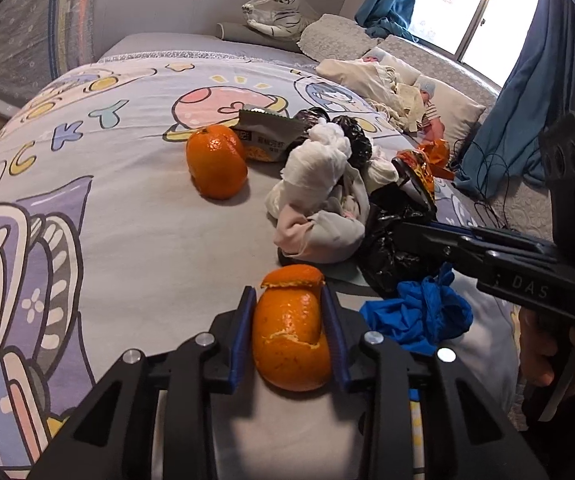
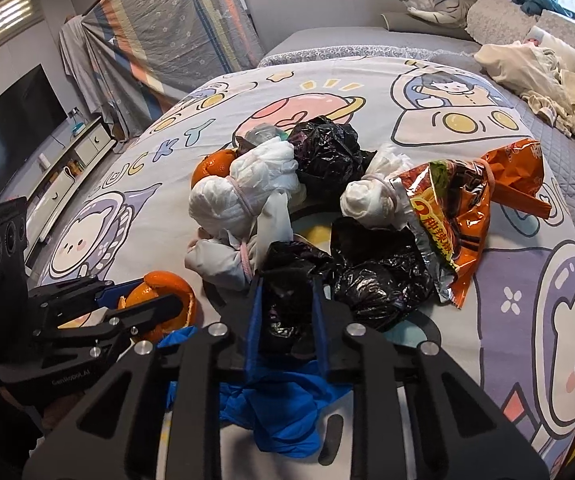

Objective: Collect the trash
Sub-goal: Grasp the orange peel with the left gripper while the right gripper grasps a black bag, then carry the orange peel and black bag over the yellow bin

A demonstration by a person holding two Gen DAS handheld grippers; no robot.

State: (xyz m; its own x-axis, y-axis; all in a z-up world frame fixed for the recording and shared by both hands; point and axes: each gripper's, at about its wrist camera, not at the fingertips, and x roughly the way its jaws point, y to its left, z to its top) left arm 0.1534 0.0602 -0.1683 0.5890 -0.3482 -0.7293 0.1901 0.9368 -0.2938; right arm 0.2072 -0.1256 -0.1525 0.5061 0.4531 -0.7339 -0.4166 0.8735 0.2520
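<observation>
Clamped: my left gripper pinches a curled, dimpled orange peel, lower center; my right gripper squeezes a crinkly black plastic bag, center-bottom. Blue glove rumpled below. Wadded white tissue & shiny foil snack wrapper lie mid-frame on cartoon-print bedsheet.

Left wrist view: the right gripper fingertips are buried in the black bag, right of the jaws. The blue glove lies partly hidden beneath the right jaws.
</observation>
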